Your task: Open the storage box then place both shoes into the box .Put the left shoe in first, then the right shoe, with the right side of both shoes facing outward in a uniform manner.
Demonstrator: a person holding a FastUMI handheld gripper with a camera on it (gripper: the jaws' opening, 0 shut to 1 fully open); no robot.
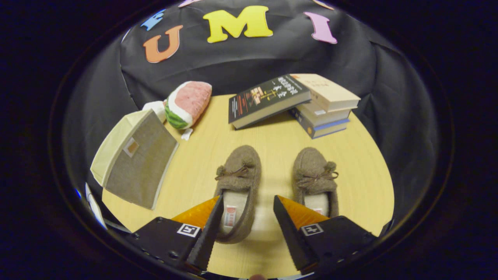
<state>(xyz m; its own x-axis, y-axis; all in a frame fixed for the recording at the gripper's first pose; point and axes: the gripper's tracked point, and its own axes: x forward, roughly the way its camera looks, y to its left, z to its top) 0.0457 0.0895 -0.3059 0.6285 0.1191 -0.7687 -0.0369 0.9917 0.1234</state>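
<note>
The fabric storage box [134, 163] sits closed at ten o'clock from the gripper [248, 200], contents hidden. The jaws stand wide apart, holding nothing. The left slipper [237, 182] lies between them, its heel against one finger; the right slipper [316, 177] lies at one o'clock.
</note>
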